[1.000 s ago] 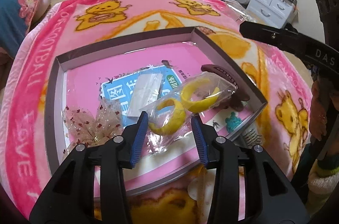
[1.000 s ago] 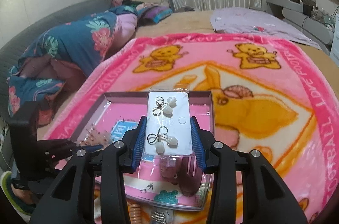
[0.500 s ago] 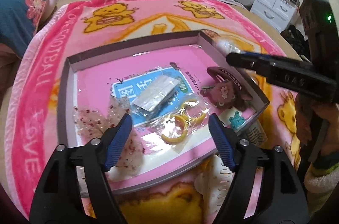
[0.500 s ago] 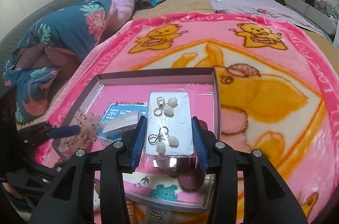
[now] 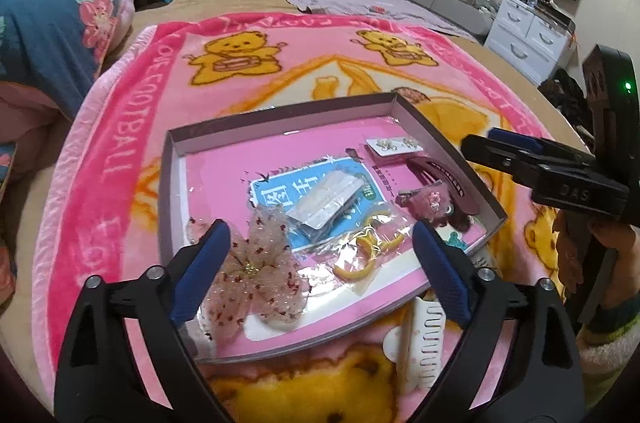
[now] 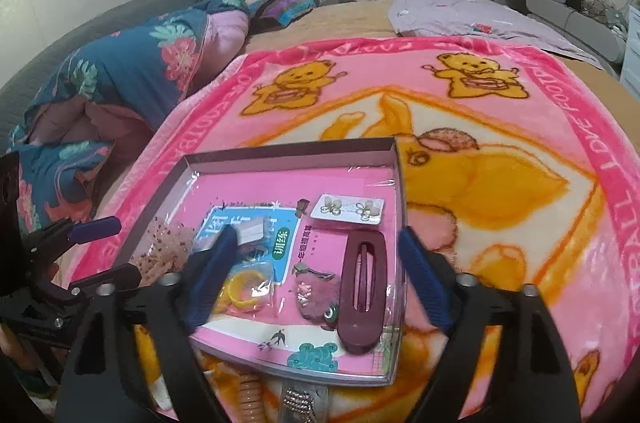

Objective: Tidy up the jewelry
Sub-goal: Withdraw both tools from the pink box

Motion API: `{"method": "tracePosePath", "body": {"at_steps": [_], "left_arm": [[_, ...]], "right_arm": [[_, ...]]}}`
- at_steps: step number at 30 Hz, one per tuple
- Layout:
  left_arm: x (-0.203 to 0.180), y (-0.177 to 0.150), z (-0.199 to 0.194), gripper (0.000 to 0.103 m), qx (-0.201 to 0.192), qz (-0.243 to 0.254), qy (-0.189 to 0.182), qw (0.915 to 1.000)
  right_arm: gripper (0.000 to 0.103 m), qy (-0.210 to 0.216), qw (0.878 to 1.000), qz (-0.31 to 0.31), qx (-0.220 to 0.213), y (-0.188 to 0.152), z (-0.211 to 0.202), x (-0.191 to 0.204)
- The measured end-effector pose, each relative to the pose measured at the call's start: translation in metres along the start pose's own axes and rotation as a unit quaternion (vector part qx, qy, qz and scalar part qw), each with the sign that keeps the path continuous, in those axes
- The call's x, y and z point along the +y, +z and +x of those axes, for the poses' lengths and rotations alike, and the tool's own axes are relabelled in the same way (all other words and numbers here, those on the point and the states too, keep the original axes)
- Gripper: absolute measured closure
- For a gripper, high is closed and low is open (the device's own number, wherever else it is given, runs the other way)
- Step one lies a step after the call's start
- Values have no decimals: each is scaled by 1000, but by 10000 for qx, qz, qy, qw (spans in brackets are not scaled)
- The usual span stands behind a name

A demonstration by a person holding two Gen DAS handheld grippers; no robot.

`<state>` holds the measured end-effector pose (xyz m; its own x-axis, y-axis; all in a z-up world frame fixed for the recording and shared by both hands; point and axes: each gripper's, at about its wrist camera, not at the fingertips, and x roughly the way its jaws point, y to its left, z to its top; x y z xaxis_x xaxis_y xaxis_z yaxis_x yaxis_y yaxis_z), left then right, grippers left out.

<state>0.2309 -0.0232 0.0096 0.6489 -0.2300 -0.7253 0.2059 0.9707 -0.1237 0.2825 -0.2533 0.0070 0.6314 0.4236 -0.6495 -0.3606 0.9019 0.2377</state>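
A shallow pink-lined box (image 5: 280,115) (image 6: 288,151) lies on the blanket. Inside it are an earring card (image 5: 394,145) (image 6: 347,209) in the far right corner, a bag of yellow rings (image 5: 364,251) (image 6: 246,287), a maroon hair clip (image 5: 440,179) (image 6: 362,295), a fluffy pink clip (image 5: 430,203) (image 6: 310,293), a sheer flower bow (image 5: 256,271) and a silver packet (image 5: 324,203). My left gripper (image 5: 320,235) (image 6: 108,251) hovers above the box's near side, jaws opening, holding nothing. My right gripper (image 6: 316,239) (image 5: 520,151) hangs over the box's right side, jaws opening and empty.
A white comb clip (image 5: 420,347) lies on the pink bear blanket (image 5: 120,151) just outside the box's near edge. A coiled hair tie (image 6: 250,399) and a rhinestone clip (image 6: 298,403) lie there too. A floral quilt (image 6: 132,71) is heaped at the left.
The left gripper opened, dropped the bag of yellow rings into the box and drew back upward. The right gripper opened and the earring card now lies in the box's far right corner.
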Motion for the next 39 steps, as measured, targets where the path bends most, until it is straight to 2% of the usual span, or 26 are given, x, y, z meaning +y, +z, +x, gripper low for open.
{"method": "tracePosePath", "body": {"at_steps": [3,5,10,20,23,27,39], "left_arm": [[3,1,-5,15,-69,-32,70,9999],[6,3,-11,10,-124,-89,116,9998],[13,7,-27,10,-280,-255,71,9993],[7,10,-58,10,-604,-270,33,9978],[4,10,-66,10,-690,-252,22,9973],[-2,8,-80,10,-884,-101,281,9956],[-1,-11,-104,10,-979,-272,298,9944]], "right_arm": [[15,8,10000,16,-98,2,-9,1],[8,-23,9998,20,-199,3,-15,2],[6,-74,9987,-125,-490,5,-39,13],[6,-51,9941,-243,-1053,4,-85,30],[6,-25,9935,-231,-1117,1,-95,32],[6,-17,9927,-238,-1180,-4,-105,35],[6,-30,9929,-306,-1148,-21,-126,43]]}}
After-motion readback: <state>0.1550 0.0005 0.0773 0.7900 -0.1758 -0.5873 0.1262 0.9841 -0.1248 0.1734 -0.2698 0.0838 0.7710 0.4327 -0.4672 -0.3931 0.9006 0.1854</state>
